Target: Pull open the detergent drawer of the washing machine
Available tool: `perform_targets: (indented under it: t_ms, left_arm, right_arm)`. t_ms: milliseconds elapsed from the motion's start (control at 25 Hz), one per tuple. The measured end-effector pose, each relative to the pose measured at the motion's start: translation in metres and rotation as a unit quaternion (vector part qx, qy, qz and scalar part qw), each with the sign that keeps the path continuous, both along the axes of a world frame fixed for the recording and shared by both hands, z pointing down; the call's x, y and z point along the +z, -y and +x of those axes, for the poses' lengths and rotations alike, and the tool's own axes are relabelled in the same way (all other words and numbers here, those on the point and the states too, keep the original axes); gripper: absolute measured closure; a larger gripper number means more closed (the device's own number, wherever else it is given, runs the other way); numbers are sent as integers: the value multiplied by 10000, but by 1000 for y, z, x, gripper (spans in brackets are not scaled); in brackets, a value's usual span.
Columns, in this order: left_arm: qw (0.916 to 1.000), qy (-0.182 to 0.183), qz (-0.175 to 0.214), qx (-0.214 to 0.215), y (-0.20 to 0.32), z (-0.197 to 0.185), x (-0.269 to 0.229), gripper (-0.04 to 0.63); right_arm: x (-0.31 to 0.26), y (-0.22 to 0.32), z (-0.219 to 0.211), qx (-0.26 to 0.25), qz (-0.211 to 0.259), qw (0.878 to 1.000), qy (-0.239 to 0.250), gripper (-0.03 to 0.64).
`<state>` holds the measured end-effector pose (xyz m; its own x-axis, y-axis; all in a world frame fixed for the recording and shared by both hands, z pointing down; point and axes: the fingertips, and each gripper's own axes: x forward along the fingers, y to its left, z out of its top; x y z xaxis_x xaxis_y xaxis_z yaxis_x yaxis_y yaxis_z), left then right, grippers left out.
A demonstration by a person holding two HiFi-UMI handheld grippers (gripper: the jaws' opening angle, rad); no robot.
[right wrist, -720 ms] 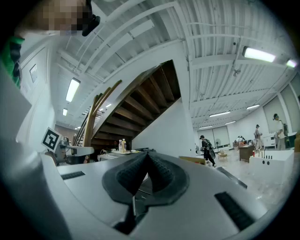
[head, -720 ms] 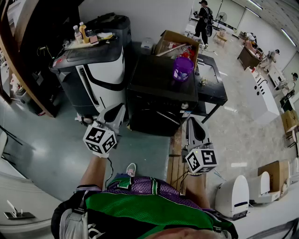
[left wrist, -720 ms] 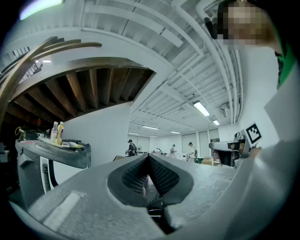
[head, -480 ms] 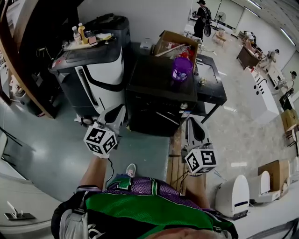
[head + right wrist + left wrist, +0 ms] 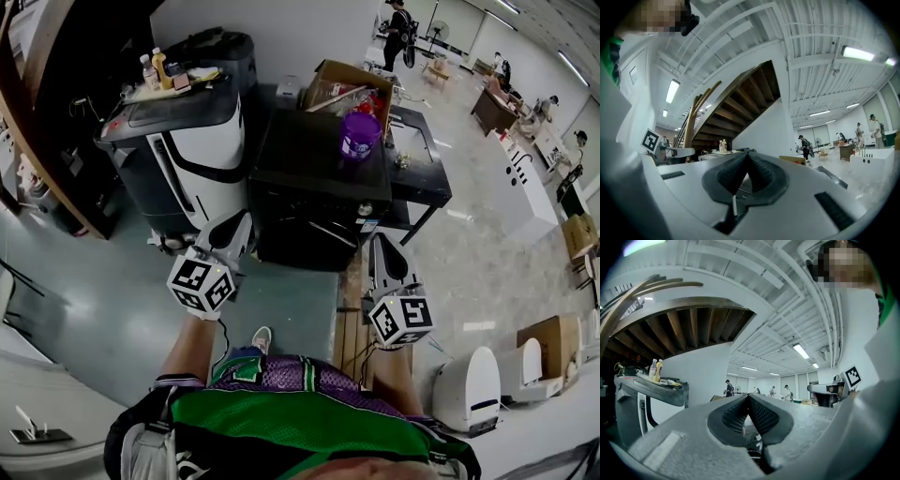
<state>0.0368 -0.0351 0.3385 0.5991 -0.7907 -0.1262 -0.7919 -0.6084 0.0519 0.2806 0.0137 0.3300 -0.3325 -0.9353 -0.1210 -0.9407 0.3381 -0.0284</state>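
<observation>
A black washing machine (image 5: 305, 173) stands in the middle of the head view, and its dark front panel (image 5: 314, 234) with a round knob (image 5: 367, 212) faces me. The detergent drawer cannot be made out on that dark front. A purple detergent bottle (image 5: 360, 136) sits on the lid. My left gripper (image 5: 244, 220) hovers in front of the machine's left front corner, apart from it, jaws closed together and empty (image 5: 748, 397). My right gripper (image 5: 380, 244) floats just off the right front corner, likewise shut on nothing (image 5: 748, 154).
A white and black appliance (image 5: 192, 155) with bottles (image 5: 159, 67) on top stands left of the washer. An open cardboard box (image 5: 352, 82) is behind it, and a black cart (image 5: 422, 169) is on its right. A wooden pallet (image 5: 352, 323) lies by my feet. White appliances (image 5: 469, 394) stand lower right.
Both grippers stay where they were in front of the washer, still closed. Only the head view has shifted slightly.
</observation>
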Motion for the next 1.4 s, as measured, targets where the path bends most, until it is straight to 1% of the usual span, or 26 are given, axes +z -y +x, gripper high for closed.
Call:
perform_targets:
  t_ms: [160, 320, 680, 960, 1160, 1400]
  left_arm:
    - [10000, 39, -10, 50, -2, -1, 3, 578]
    - [9999, 14, -67, 145, 16, -13, 12, 578]
    - [9991, 124, -9, 408, 86, -60, 12, 578]
    - [9979, 171, 11, 628, 115, -94, 12, 578]
    - [9971, 304, 39, 699, 126, -117, 15, 578]
    - [9982, 54, -125, 582, 140, -137, 28, 578]
  right_arm:
    - [-3, -1, -5, -46, 23, 10000, -20, 615]
    - [-4, 17, -18, 21, 116, 9998, 130, 615]
    - [-5, 84, -84, 123, 138, 9998, 92, 615]
    - [-6, 119, -131, 202, 165, 9996, 134, 615]
    - [-10, 139, -162, 282, 193, 9994, 107, 615]
    - [-9, 154, -180, 190, 221, 9996, -28, 615]
